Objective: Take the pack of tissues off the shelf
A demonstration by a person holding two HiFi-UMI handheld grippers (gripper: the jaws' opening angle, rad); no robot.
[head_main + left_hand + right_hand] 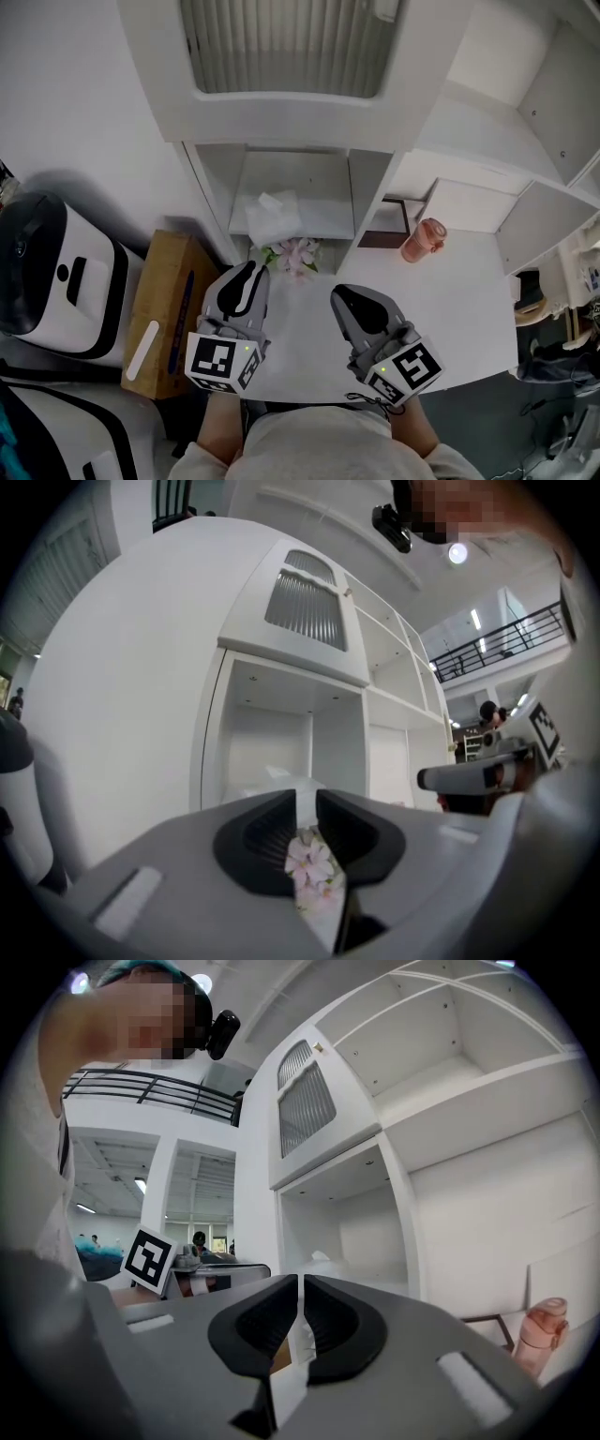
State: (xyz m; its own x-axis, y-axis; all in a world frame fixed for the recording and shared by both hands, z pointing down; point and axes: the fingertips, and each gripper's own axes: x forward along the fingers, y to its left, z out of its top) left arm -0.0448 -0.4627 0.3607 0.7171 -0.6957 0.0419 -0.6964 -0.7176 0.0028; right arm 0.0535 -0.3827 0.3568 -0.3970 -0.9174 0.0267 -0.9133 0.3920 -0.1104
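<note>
My left gripper [253, 272] has its jaws parted, and the flower-printed pack of tissues [296, 254] shows in the gap without being pinched. The pack lies on the white table [450, 291], just in front of the shelf [328, 220], where a crumpled white wrapper [272, 211] sits. My right gripper [345, 295] is closed and empty, well apart from the pink bottle [423, 240].

Wall [75, 94]: plain white, left of shelf.
Shelf [281, 131]: white, open bays, ribbed door [281, 42].
Table [459, 300]: white, against shelf.
Floor [497, 422]: dark, past the table's right edge.
</note>
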